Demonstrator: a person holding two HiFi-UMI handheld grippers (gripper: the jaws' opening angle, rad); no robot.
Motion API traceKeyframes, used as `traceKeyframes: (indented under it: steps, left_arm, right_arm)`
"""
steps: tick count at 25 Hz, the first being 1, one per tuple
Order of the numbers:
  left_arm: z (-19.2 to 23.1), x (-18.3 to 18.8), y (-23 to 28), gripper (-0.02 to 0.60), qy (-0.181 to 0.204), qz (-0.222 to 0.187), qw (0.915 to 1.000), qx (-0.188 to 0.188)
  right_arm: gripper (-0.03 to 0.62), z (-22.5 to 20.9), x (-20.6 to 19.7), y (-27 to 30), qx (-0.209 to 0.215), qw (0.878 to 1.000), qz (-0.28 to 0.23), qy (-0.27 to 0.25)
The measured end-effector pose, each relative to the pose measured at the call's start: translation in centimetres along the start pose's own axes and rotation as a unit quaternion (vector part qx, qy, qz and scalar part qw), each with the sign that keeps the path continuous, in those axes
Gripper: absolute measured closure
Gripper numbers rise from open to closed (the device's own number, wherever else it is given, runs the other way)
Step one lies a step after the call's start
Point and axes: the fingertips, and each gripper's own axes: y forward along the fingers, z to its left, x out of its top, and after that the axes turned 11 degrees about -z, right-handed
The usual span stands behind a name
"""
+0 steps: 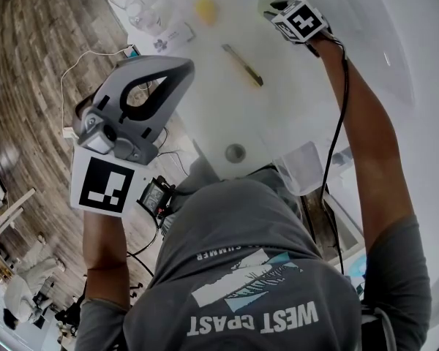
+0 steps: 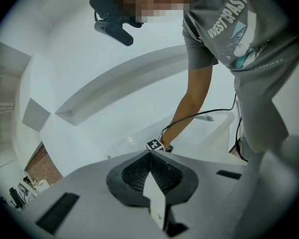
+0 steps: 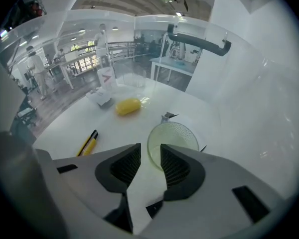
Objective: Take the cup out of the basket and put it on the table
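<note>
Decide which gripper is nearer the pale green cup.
Right. The right gripper hovers just over the cup, fingers apart at its rim; the left gripper is held far back, near the person.

I read print on one item only: the person's grey T-shirt carries "WEST COAST" in white capitals, upside down in the head view and slanted in the left gripper view. A smaller line next to it is partly legible and ends in "UMMER". The left claw and the right claw each bear a black-and-white square marker, and, coded patterns without letters. A white card beyond the table shows a red mark I cannot read.
</note>
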Motion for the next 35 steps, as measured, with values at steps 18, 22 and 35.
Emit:
traceKeyframes:
  steps: [18,22,35]
  left_arm:
    - [-0.2,-0.5,-1.0,0.572,0.0,-0.002,1.0,-0.007]
    - [-0.2,-0.3,-1.2,0.572,0.005,-0.009,0.9999,-0.012]
    - [-0.3,0.4,-2.9,0.572,0.016,-0.032,0.9993,-0.014]
  right_arm:
    - [0.565,0.3,2.5,-2.4,-0.03,0.999,-0.004,-0.041]
    - [0.565,0.6,3.5,-3.8,-0.039,0.998,-0.014,-0.042]
    - [0.565,2.5,7.6,-9.7,-0.083,0.994,-0.057,-0.054]
